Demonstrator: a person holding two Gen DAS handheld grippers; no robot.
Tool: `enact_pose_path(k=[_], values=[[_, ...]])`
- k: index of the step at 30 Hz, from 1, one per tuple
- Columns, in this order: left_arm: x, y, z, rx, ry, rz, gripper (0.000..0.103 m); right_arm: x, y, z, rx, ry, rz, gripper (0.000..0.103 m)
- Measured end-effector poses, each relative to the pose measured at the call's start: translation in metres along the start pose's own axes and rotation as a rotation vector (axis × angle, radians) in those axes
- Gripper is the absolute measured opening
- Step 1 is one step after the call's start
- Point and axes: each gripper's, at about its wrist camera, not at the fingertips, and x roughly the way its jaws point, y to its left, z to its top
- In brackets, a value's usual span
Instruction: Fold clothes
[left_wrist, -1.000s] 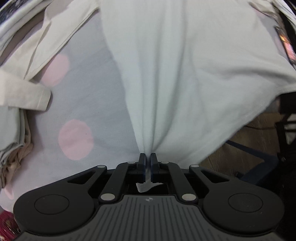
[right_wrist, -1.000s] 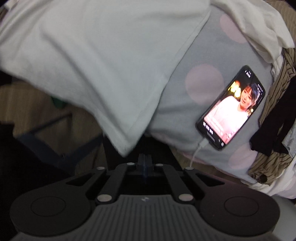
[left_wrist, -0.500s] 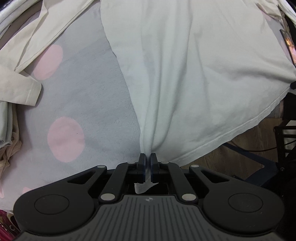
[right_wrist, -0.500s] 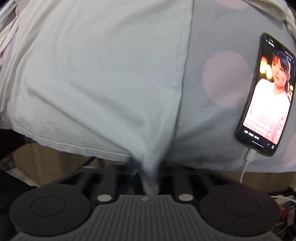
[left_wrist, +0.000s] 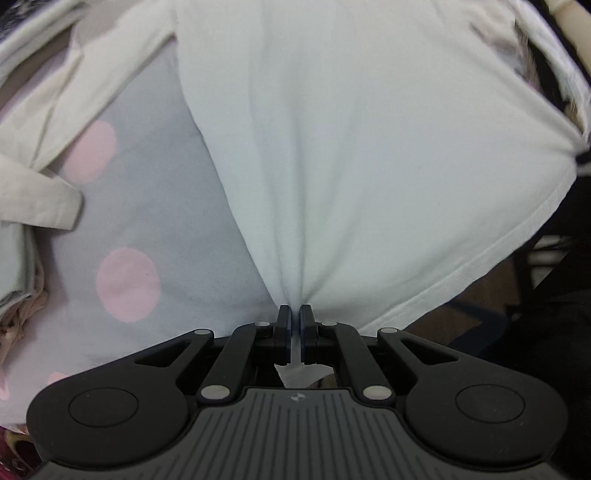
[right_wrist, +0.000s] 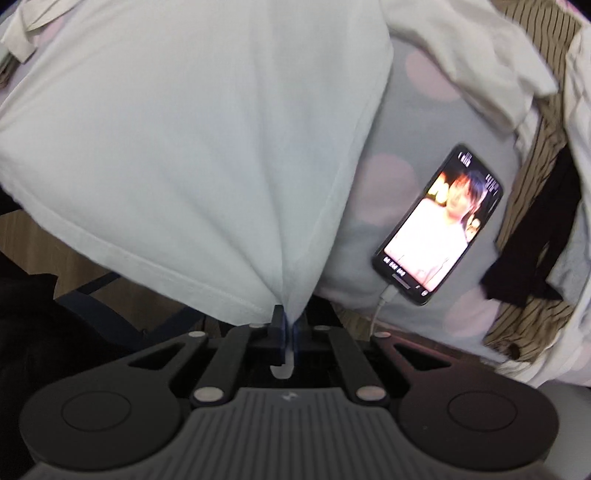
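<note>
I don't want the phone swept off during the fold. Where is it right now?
In the right wrist view, the phone lies screen-up on the polka-dot sheet, right of the white shirt, with striped clothes on its other side.

Left gripper (left_wrist: 294, 314) first: matte black, two slim fingers (left_wrist: 283, 325) with blue-edged pads, angled linkage bars studded with silver rivets. Round black discs flank a ribbed grey housing (tiny round emblem at its top centre). Right gripper (right_wrist: 287, 317) now: same black linkages, silver rivets, ribbed grey body, small logo.
</note>
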Motion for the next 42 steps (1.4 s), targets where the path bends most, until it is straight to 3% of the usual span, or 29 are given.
enact_pose_path(k=[7, 9, 10, 11, 12, 17, 22, 30, 42], values=[[0.04, -0.003, 0.007, 0.012, 0.091, 0.024, 0.003, 0.037, 0.003, 0.0, 0.016, 0.037, 0.074, 0.004], [0.04, -0.007, 0.008, 0.035, 0.111, 0.022, 0.006, 0.036, 0.002, 0.0, 0.02, 0.035, 0.083, 0.012], [0.038, -0.008, 0.008, 0.042, 0.109, 0.022, 0.009, 0.032, 0.001, 0.0, 0.02, 0.025, 0.084, 0.021], [0.036, -0.009, 0.009, 0.047, 0.104, 0.019, 0.016, 0.027, 0.0, 0.0, 0.021, 0.009, 0.083, 0.039], [0.031, -0.009, 0.01, 0.048, 0.094, 0.007, 0.022, 0.021, -0.003, 0.0, 0.022, -0.008, 0.08, 0.048], [0.006, 0.003, 0.023, 0.024, -0.015, -0.022, 0.027, -0.015, -0.026, 0.007, 0.062, -0.107, 0.038, 0.048], [-0.015, 0.01, 0.054, -0.022, -0.149, -0.031, 0.029, -0.041, -0.062, 0.029, 0.18, -0.273, 0.008, 0.048], [-0.009, 0.023, 0.117, -0.135, -0.298, -0.027, 0.029, -0.053, -0.085, 0.096, 0.334, -0.483, 0.01, 0.047], [0.01, 0.045, 0.169, -0.254, -0.377, -0.004, 0.029, -0.023, -0.126, 0.219, 0.536, -0.635, 0.074, 0.055]])
